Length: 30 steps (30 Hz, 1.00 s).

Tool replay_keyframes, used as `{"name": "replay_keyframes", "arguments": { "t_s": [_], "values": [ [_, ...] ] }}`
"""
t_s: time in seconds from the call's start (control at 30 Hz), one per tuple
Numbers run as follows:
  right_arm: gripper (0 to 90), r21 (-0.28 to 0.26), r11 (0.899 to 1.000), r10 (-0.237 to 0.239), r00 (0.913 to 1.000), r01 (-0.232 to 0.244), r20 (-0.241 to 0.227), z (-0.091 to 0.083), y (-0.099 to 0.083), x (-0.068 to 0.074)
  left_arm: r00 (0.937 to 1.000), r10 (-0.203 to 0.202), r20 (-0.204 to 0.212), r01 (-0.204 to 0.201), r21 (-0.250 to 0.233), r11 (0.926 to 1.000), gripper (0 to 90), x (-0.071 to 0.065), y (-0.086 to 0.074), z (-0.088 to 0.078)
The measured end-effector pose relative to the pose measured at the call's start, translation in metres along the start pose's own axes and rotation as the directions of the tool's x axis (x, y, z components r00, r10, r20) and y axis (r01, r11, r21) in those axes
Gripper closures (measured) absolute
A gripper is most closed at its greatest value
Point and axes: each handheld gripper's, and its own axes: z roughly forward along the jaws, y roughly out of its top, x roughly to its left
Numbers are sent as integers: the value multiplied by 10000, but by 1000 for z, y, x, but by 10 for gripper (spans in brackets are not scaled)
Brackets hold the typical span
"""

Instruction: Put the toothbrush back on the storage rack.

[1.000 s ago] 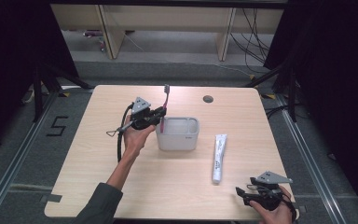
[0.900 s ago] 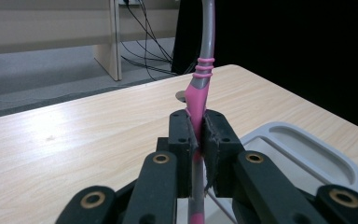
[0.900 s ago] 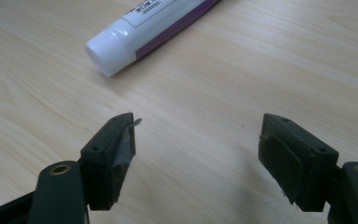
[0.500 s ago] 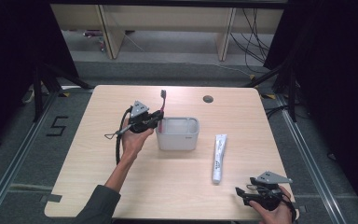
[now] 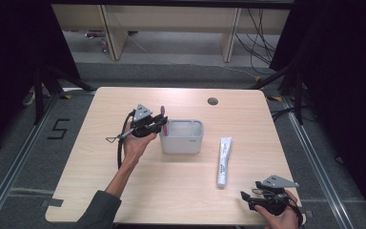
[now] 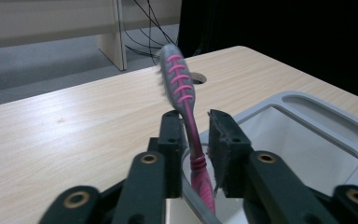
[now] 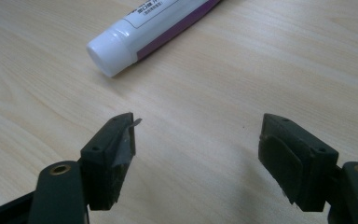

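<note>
Left claw [image 6: 193,135] has just been opening around my toothbrush [image 6: 186,116], pads off it. Standing at center frame in the holder [image 5: 181,137], it could tip if I brush it.

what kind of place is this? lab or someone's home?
Most likely a lab or recording rig, not a home. A bare wooden table stands alone between black curtains, floor tape marks a "5", and loose cables trail under the benches behind.
</note>
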Motion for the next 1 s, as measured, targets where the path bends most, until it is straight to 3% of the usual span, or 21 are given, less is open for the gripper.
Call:
{"name": "replay_keyframes", "arguments": {
  "t_s": [0.03, 0.17, 0.3, 0.33, 0.37, 0.43, 0.77, 0.87, 0.93, 1.0],
  "values": [
    [279, -81, 9996, -254, 9997, 254, 66, 0, 0, -2, 10000, -13, -4, 13, -34, 10000, 685, 0, 0, -1],
    [280, -83, 9997, -225, 9997, 226, 76, 0, 0, -2, 9999, -21, -117, 21, -41, 10000, 549, -1, 2, -7],
    [279, -121, 9997, -228, 9997, 229, 88, 0, 0, -2, 9994, -228, -260, 236, 302, 9993, 421, -3, 5, -14],
    [280, -53, 10000, 58, 10000, -58, 0, 0, 0, 0, 9992, -249, -311, 259, 317, 9992, 414, -4, 5, -15],
    [280, -120, 9997, -207, 9997, 208, 91, 0, 1, -2, 9993, -205, -320, 217, 388, 9990, 402, -3, 5, -17],
    [280, -132, 9996, -230, 9997, 231, 98, 0, 1, -2, 9990, -367, -258, 380, 532, 9979, 373, -4, 6, -20],
    [280, -254, 9992, -303, 9992, 310, 277, -2, 1, -3, 9989, -435, -184, 448, 806, 9957, 315, -2, 5, -38],
    [280, -337, 9989, -316, 9995, 313, -67, 0, 1, -3, 9988, -487, -51, 489, 890, 9948, 304, -1, 2, -50],
    [280, -356, 9986, -375, 9990, 384, 239, -2, 1, -3, 9992, -400, -22, 401, 1008, 9941, 301, -1, -1, -57],
    [280, -347, 9991, -248, 9997, 248, 6, -1, 1, -2, 9995, -314, 7, 311, 1143, 9930, 293, -1, -3, -62]
  ]
}}
